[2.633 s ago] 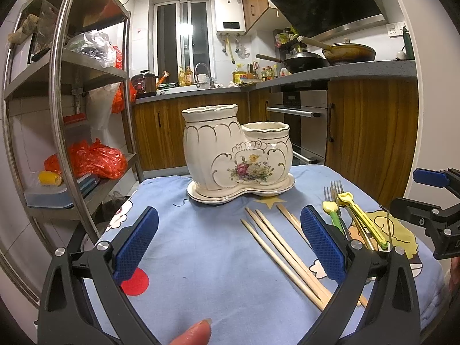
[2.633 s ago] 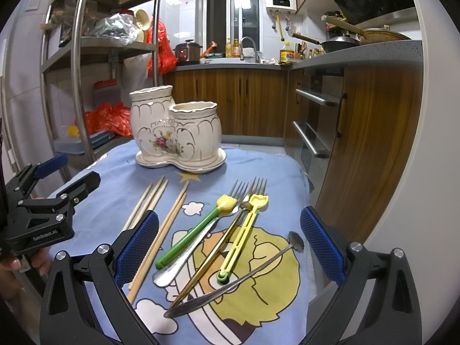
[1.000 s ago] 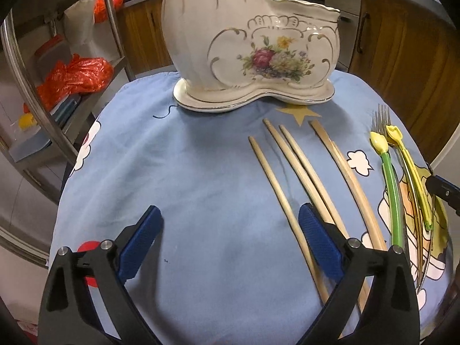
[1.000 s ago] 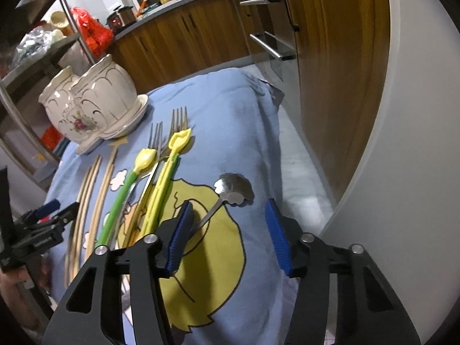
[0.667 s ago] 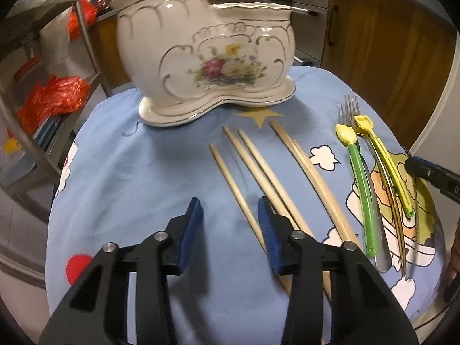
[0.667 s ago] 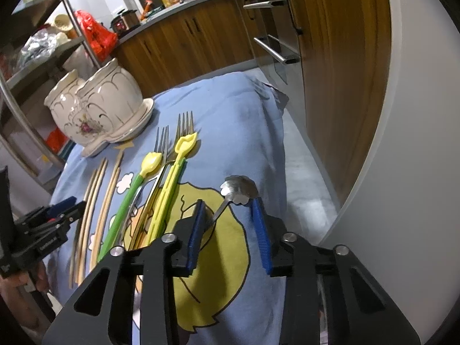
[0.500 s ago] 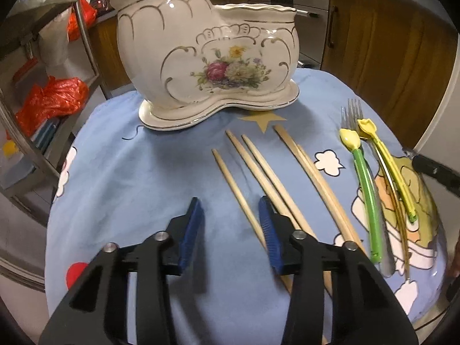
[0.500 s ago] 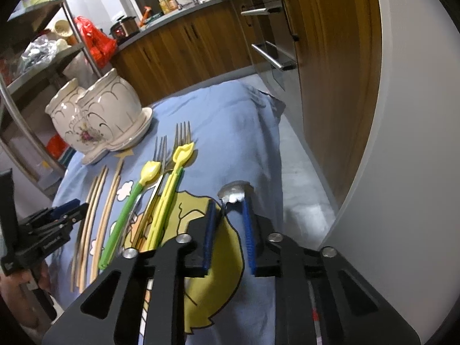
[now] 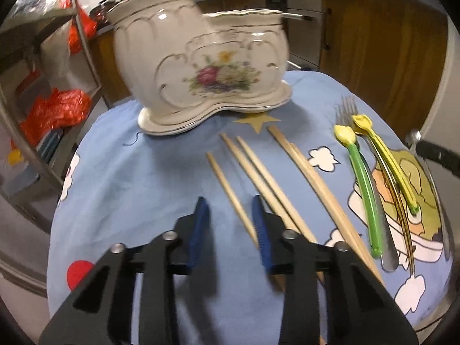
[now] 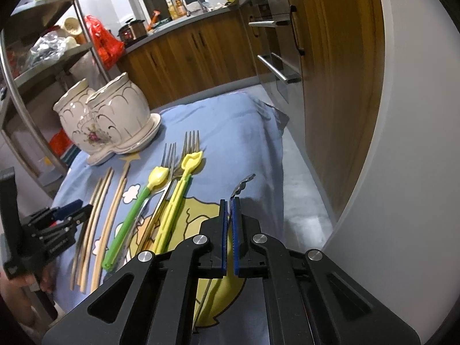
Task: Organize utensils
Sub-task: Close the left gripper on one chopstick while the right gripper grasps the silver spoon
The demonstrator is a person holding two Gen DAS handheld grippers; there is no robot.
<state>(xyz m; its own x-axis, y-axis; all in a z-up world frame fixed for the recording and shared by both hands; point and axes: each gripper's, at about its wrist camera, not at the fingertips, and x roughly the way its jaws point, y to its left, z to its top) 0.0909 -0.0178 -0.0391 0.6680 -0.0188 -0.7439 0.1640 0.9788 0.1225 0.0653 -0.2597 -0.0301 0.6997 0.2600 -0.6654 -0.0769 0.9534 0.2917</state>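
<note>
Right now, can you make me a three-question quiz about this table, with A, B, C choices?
1. Where is the flowery pot?
A. On the blue cloth, past the tips of the chopsticks
B. On the metal shelf
C. On the floor

2. What colour is the long handle lying nearest the chopsticks?
A. Red
B. Black
C. Green

3. What is the right tool doing?
A. Standing wide open over nothing
B. Squeezing the spoon
C. Holding a chopstick

Answers:
1 A, its base sits on the cloth just beyond the chopstick tips.
2 C, the handle is green with a yellow top.
3 B, its blue pads are pressed together on the thin metal spoon handle.
</note>
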